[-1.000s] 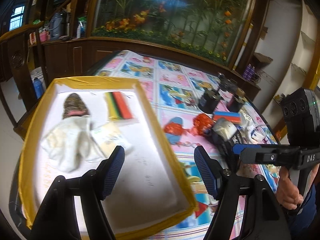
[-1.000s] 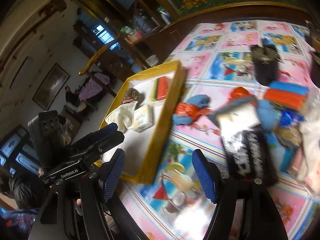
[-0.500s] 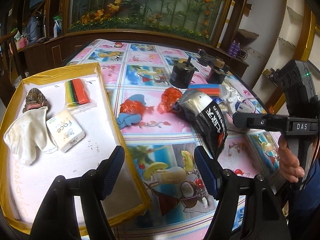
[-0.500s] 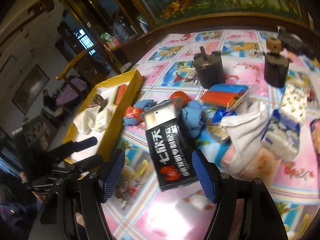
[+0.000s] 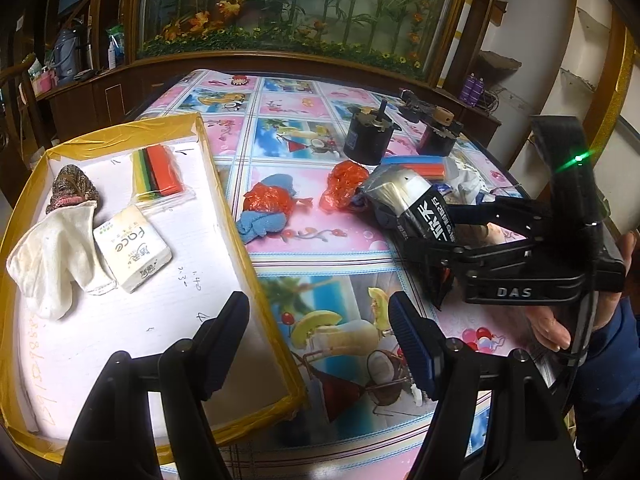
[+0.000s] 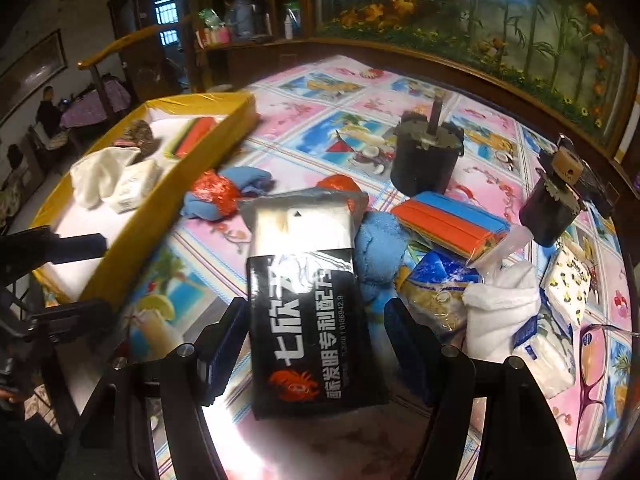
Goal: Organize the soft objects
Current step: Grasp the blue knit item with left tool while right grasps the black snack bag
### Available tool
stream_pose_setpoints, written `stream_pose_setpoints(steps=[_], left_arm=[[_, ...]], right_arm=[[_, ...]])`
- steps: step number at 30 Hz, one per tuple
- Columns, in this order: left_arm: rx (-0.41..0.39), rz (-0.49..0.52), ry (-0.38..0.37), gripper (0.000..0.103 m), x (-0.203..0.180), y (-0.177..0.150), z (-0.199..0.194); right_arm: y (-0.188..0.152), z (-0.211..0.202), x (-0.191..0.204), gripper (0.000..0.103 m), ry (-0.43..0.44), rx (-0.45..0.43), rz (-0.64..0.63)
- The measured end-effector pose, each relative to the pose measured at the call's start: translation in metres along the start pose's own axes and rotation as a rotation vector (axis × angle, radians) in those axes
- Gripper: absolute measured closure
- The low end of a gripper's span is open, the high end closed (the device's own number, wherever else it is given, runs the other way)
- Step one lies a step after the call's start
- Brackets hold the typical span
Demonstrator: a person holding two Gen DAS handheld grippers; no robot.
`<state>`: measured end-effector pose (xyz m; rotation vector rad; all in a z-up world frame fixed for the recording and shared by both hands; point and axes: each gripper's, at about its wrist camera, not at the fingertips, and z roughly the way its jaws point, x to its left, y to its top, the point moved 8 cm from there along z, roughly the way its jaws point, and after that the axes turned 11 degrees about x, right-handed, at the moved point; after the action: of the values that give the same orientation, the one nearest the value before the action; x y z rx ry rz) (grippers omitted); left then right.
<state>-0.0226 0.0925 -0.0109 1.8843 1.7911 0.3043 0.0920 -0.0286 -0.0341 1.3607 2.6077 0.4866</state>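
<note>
A yellow-rimmed tray point(image 5: 236, 216) on the left holds a white cloth glove point(image 5: 52, 252), a tissue pack point(image 5: 132, 252), a pack of coloured strips point(image 5: 158, 174) and a brown patterned piece point(image 5: 74, 190). My left gripper point(image 5: 316, 340) hangs open over the tray's right rim, with nothing between its fingers. A black and silver packet point(image 6: 308, 320) lies on the table between the jaws of my right gripper point(image 6: 314, 344). Those jaws are closing, and a small gap still shows at the right pad. Just behind the packet lies a blue soft lump point(image 6: 378, 248).
A blue cloth with red plastic point(image 5: 264, 212) lies beside the tray. Two black cylinders point(image 6: 424, 160) point(image 6: 552, 208) stand further back. A coloured strip pack point(image 6: 452, 228), a white cloth point(image 6: 500, 308), tissue packs point(image 6: 568, 280) and glasses point(image 6: 596, 380) crowd the right side.
My right gripper swung from the tray side to the black packet, came down over it and its jaws narrowed. The left gripper shifted right to the tray's rim, then held still.
</note>
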Motion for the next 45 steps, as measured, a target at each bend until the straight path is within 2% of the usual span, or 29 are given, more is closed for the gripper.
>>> stream_pose_setpoints(steps=[2,3,8,12,14,19,23,26,28,30,35,38,45], left_arm=[[0.002,-0.005,0.014,0.032,0.002,0.002,0.0],[0.008,-0.006,0.013,0.032,0.003,0.005,0.001],[0.026,0.021,0.017,0.032,0.004,0.032,-0.003],[0.116,0.046,-0.005,0.032,0.008,0.061,0.012],[0.165,0.056,0.014,0.032,0.012,0.072,0.028],[0.238,0.038,0.063,0.032,0.022,0.09,0.062],[0.275,0.065,0.105,0.032,0.021,0.101,0.083],[0.321,0.08,0.123,0.036,0.018,0.101,0.099],[0.337,0.085,0.135,0.046,0.018,0.099,0.105],[0.336,0.069,0.139,0.066,0.02,0.098,0.108],[0.302,0.039,0.121,0.066,0.012,0.089,0.097],[0.25,0.042,0.1,0.066,-0.001,0.081,0.081],[0.137,0.054,0.002,0.066,-0.035,0.061,0.041]], right_arm=[[0.001,-0.001,-0.004,0.052,-0.039,-0.021,0.003],[0.001,-0.005,-0.006,0.052,-0.026,-0.036,0.011],[0.002,-0.028,-0.02,0.052,0.104,-0.129,0.09],[0.002,-0.041,-0.034,0.052,0.224,-0.171,0.16],[0.003,-0.049,-0.039,0.052,0.259,-0.195,0.179],[0.003,-0.059,-0.045,0.052,0.28,-0.23,0.203],[0.001,-0.065,-0.043,0.052,0.286,-0.242,0.2],[0.0,-0.067,-0.044,0.051,0.29,-0.252,0.202],[-0.001,-0.068,-0.044,0.051,0.296,-0.251,0.202],[-0.001,-0.068,-0.044,0.051,0.303,-0.248,0.202],[-0.002,-0.068,-0.044,0.051,0.311,-0.25,0.205],[-0.001,-0.068,-0.042,0.051,0.312,-0.247,0.206],[0.0,-0.06,-0.044,0.051,0.32,-0.222,0.222]])
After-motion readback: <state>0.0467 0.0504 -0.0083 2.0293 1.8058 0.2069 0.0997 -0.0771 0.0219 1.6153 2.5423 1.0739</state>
